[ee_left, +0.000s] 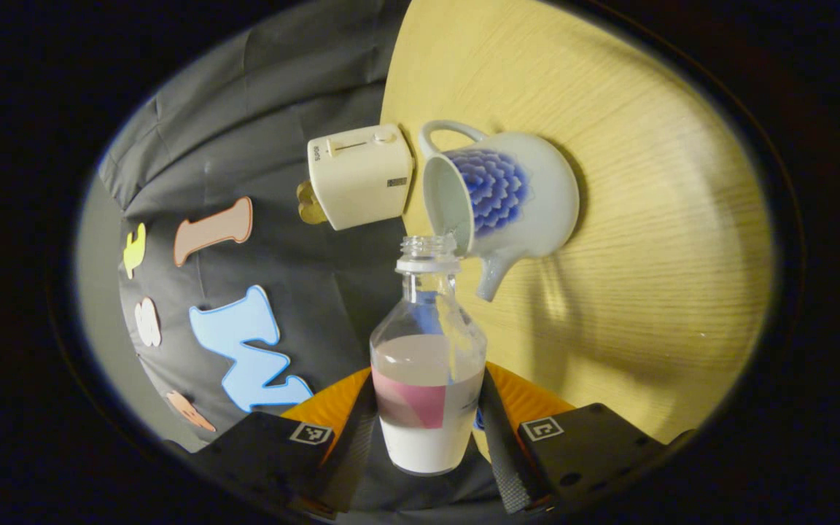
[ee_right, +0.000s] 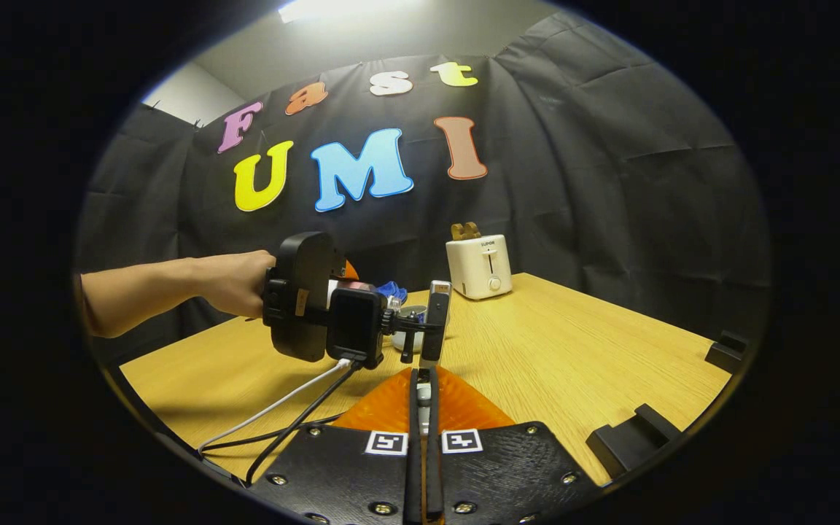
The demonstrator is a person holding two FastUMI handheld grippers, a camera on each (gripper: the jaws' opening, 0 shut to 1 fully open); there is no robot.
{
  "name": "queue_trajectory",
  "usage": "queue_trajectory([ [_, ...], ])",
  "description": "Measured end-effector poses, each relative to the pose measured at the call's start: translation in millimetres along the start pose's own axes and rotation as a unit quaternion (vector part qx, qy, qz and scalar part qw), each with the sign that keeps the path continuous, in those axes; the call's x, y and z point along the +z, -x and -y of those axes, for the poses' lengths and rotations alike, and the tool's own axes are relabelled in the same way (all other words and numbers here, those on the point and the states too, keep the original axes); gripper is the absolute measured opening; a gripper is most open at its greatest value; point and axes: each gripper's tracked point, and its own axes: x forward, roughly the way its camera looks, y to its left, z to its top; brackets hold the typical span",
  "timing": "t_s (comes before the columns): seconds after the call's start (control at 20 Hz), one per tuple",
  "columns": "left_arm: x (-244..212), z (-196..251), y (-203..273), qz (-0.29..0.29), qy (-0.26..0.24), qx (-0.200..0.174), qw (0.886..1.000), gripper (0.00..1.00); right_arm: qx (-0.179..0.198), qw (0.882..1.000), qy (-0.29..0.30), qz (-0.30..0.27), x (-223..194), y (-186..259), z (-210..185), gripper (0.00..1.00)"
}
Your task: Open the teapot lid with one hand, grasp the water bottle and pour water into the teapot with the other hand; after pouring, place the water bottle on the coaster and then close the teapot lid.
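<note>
In the left gripper view the left gripper (ee_left: 427,423) is rolled sideways, its fingers (ee_left: 496,437) clamped on the water bottle (ee_left: 427,364), whose open neck meets the lidless teapot's (ee_left: 500,197) rim at one o'clock; the toaster (ee_left: 362,175) sits at eleven o'clock on the bench (ee_left: 646,219). In the right gripper view the right gripper (ee_right: 424,430) has its fingers together; at ten o'clock a hand (ee_right: 234,284) on an outstretched forearm holds the other gripper level.

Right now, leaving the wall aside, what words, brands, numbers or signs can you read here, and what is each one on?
Toaster: small print on its front, too small to read.
Water bottle: label shows colour patches, no readable words.
Square markers: coded patterns, no letters.
</note>
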Motion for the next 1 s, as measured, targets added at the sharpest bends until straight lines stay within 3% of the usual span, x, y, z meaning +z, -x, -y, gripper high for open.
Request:
queue_trajectory([
  [0.7, 1, -18, 3, -0.009, -0.090, 0.000, 0.996, 0.85, -0.001, 1.000, -0.003, -0.012, -6, -2, 3, 0.03],
  [1.0, 4, -23, 5, -0.009, -0.107, 0.001, 0.994, 0.85, -0.001, 1.000, -0.005, -0.015, -8, -2, 4, 0.03],
])
